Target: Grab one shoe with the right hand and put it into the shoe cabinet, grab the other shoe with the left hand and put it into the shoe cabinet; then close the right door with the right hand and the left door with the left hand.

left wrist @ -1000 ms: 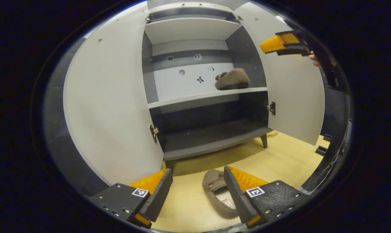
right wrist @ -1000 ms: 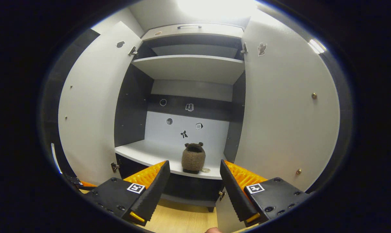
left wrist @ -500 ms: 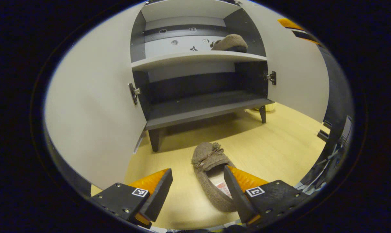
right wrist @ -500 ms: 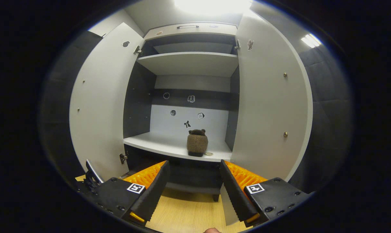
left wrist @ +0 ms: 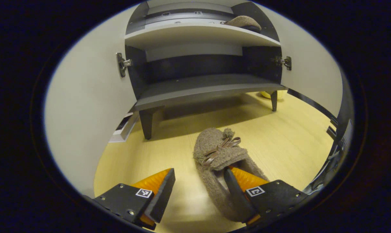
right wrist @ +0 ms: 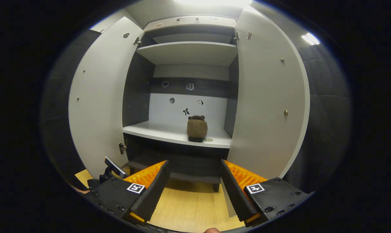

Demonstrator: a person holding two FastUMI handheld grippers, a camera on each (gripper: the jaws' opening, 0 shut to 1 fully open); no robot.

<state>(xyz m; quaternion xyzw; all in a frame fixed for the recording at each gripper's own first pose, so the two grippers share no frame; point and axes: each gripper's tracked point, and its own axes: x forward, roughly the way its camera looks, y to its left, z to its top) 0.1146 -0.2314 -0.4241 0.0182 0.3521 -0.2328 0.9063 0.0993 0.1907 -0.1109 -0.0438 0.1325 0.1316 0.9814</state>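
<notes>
A brown fuzzy slipper (left wrist: 218, 154) with a bow lies on the wooden floor before the cabinet. My left gripper (left wrist: 198, 191) hangs open low over it, one finger inside the slipper's opening and the other on the bare floor to its left. The second slipper (right wrist: 197, 128) stands on the white middle shelf (right wrist: 169, 133) of the shoe cabinet, and its top edge (left wrist: 244, 22) peeks over that shelf in the left gripper view. My right gripper (right wrist: 192, 186) is open and empty, well back from the cabinet. Both doors, the left door (right wrist: 96, 106) and the right door (right wrist: 268, 106), stand wide open.
A dark bottom shelf (left wrist: 201, 87) sits on short legs (left wrist: 146, 123) above the wooden floor (left wrist: 279, 136). A flat white item (left wrist: 124, 124) lies by the left door's foot. Part of the left gripper's body (right wrist: 113, 168) shows at the right gripper view's lower left.
My left gripper has dropped and advanced onto the floor slipper, one finger now in its opening. The right gripper has drawn back from the cabinet; the shelf slipper looks smaller.
</notes>
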